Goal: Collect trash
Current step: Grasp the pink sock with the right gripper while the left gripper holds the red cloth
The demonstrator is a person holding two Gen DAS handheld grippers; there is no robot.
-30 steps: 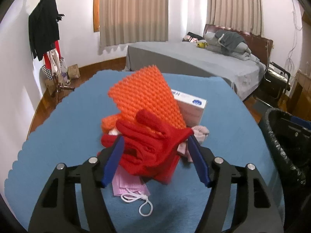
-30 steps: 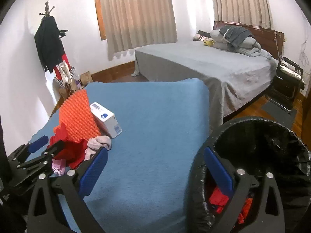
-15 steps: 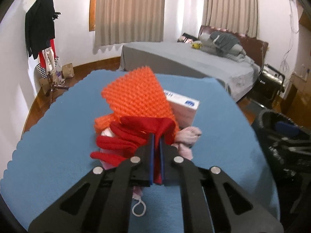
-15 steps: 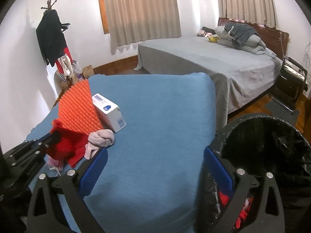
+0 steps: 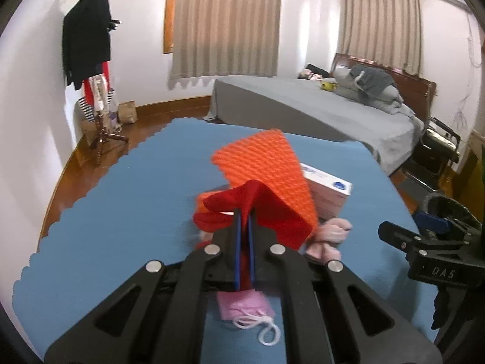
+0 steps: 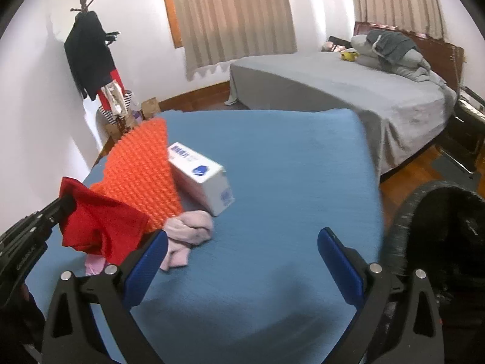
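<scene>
Red cloth (image 5: 272, 212) is clamped between the blue pads of the left gripper (image 5: 244, 218), whose jaws are pressed together on it. It hangs lifted a little above the blue table (image 5: 136, 200), with loose folds falling on both sides of the jaws. In the right wrist view the same cloth (image 6: 103, 221) droops from the black tip of the left gripper (image 6: 65, 201) at the left edge.

Just behind the cloth an orange bumpy sheet (image 5: 266, 166) leans up against a white box (image 5: 329, 192), and both stand on the table. To the right of the cloth, touching the box's near corner, lies a pale pink bundle (image 6: 188, 230), probably a sock, but the view is too blurred to be sure. Under the left gripper, nearer than the cloth, a pink mask (image 5: 245, 306) with a white loop lies flat on the table.

The right gripper (image 6: 242, 251) has its jaws wide apart with nothing between them, over bare table to the right of the bundle. A black-lined bin (image 6: 448, 233) stands beside the table's right edge, well apart from the cloth.
</scene>
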